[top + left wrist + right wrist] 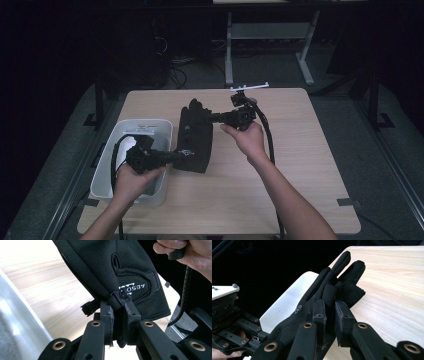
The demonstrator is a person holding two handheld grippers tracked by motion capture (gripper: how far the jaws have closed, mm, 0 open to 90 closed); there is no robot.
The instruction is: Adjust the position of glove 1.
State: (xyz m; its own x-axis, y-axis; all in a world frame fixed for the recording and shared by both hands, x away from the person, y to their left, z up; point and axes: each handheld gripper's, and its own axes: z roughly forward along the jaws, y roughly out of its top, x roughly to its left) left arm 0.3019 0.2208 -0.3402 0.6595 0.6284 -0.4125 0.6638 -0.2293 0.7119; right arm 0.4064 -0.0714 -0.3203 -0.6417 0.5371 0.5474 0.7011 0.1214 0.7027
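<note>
At the left edge of the desk sits a pale plastic bin, its long side running along that edge. The person's left hand is over the bin's near half and carries the left gripper, which points toward the middle of the desk. Its jaws are drawn almost together and pinch the cuff end of a black glove; in the left gripper view the glove's edge, with a small black clip on it, is clamped between the two pads, and the rest of the fabric spreads up and away from the jaws, a white logo showing on it just above them.

The glove lies stretched between the two grippers, just right of the bin and left of the desk's middle, cuff toward the near edge and fingers toward the far edge. Whether it rests on the wood or hangs slightly above it I cannot tell.

Further right, the right hand carries the right gripper, which points left at the glove's far end. Its jaws are also nearly closed and grip the glove at the finger end: in the right gripper view a fold of fabric near the fingers is squeezed between the pads, the glove fingers sticking out beyond the jaw tips, with the white bin behind.
</note>
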